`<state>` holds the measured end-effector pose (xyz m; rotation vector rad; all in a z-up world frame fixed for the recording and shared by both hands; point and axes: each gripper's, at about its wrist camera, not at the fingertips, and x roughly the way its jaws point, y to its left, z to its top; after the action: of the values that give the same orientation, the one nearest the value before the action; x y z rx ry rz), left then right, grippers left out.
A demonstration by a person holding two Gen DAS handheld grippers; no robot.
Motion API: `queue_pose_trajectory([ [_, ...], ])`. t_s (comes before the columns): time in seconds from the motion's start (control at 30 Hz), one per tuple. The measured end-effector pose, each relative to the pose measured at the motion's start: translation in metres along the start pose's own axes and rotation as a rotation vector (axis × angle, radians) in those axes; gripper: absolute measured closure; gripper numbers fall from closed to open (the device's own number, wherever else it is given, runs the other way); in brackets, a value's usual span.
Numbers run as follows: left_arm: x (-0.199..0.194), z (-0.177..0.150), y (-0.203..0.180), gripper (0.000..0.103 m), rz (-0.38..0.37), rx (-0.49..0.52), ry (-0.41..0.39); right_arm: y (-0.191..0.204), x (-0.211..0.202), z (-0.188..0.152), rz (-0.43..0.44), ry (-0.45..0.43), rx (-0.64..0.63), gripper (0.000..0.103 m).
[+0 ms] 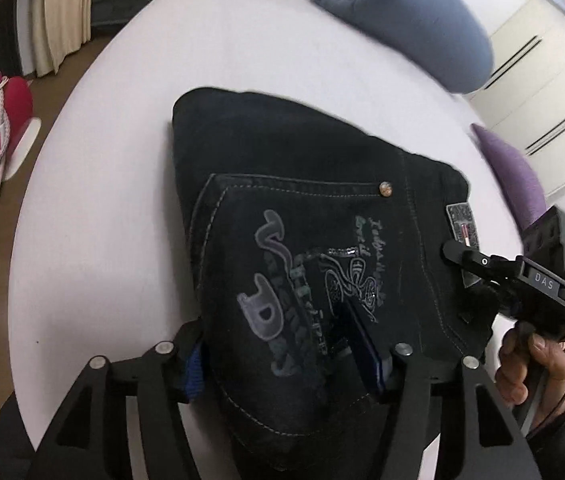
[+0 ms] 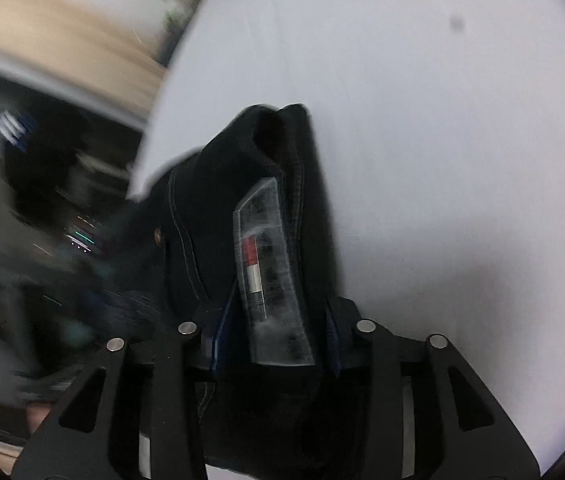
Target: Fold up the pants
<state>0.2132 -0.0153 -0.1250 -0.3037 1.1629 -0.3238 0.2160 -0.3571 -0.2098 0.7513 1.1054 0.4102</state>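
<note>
I see the pants (image 1: 302, 208), folded into a compact dark bundle, lying on the white bed (image 1: 122, 160) directly ahead of my left gripper (image 1: 286, 354). The printed back pocket (image 1: 294, 272) faces up. The bundle's long axis runs away from this gripper and slightly to its left, with the folded end farthest from me; the waistband, with its grey label (image 1: 462, 224), lies along the right side.

My left gripper's jaws stand spread, the near end of the bundle between the blue pads without visible pressing. Off to its right, my right gripper (image 2: 274, 344) straddles the waistband, the label (image 2: 270, 276) sitting between its parted fingers; I cannot tell whether the pads press the cloth. A hand (image 1: 530, 364) grips its handle.

Beyond the pants, a blue cushion (image 1: 410, 16) rests on the bed.
</note>
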Motion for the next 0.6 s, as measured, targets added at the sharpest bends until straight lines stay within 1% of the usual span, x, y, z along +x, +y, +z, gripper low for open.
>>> queue_pose_trajectory([
  [0.07,-0.003,-0.003,-0.003,0.036,-0.001,-0.001,-0.007,0.0,-0.005,-0.007,0.009,-0.013,-0.008,0.064],
  [0.1,-0.006,-0.002,-0.005,0.036,0.005,-0.008,-0.01,0.003,-0.011,-0.011,-0.015,-0.025,-0.019,0.062],
  [0.17,-0.02,-0.002,-0.009,0.036,0.03,-0.009,-0.053,0.005,-0.026,-0.019,-0.049,-0.059,-0.012,0.059],
  [0.2,-0.031,-0.004,-0.011,0.036,0.044,-0.006,-0.085,0.008,-0.039,-0.026,-0.072,-0.099,0.0,0.058],
  [0.23,-0.045,-0.007,-0.016,0.031,0.071,0.004,-0.133,0.012,-0.048,-0.035,-0.086,-0.126,-0.002,0.058],
  [0.27,-0.059,-0.01,-0.021,0.022,0.1,0.02,-0.185,0.02,-0.058,-0.046,-0.105,-0.171,-0.018,0.058],
  [0.3,-0.076,-0.015,-0.028,0.017,0.132,0.038,-0.245,0.03,-0.074,-0.054,-0.132,-0.222,-0.048,0.058],
  [0.33,-0.098,-0.021,-0.037,0.006,0.17,0.064,-0.334,0.039,-0.087,-0.061,-0.155,-0.26,-0.073,0.058],
  [0.37,-0.114,-0.019,-0.038,0.0,0.194,0.086,-0.398,0.054,-0.103,-0.072,-0.181,-0.322,-0.109,0.058],
  [0.43,-0.152,-0.023,-0.049,0.0,0.248,0.145,-0.551,0.079,-0.13,-0.075,-0.224,-0.41,-0.17,0.057],
  [0.47,-0.169,-0.029,-0.046,0.0,0.266,0.167,-0.597,0.094,-0.147,-0.082,-0.261,-0.464,-0.207,0.055],
  [0.5,-0.185,-0.031,-0.052,0.0,0.288,0.191,-0.651,0.112,-0.163,-0.09,-0.295,-0.53,-0.248,0.051],
  [0.53,-0.204,-0.039,-0.063,0.0,0.323,0.218,-0.72,0.137,-0.167,-0.095,-0.316,-0.581,-0.282,0.046],
  [0.57,-0.218,-0.044,-0.066,0.0,0.349,0.232,-0.766,0.156,-0.182,-0.105,-0.34,-0.64,-0.322,0.042],
  [0.6,-0.232,-0.047,-0.067,0.0,0.363,0.244,-0.818,0.178,-0.199,-0.118,-0.365,-0.727,-0.378,0.032],
])
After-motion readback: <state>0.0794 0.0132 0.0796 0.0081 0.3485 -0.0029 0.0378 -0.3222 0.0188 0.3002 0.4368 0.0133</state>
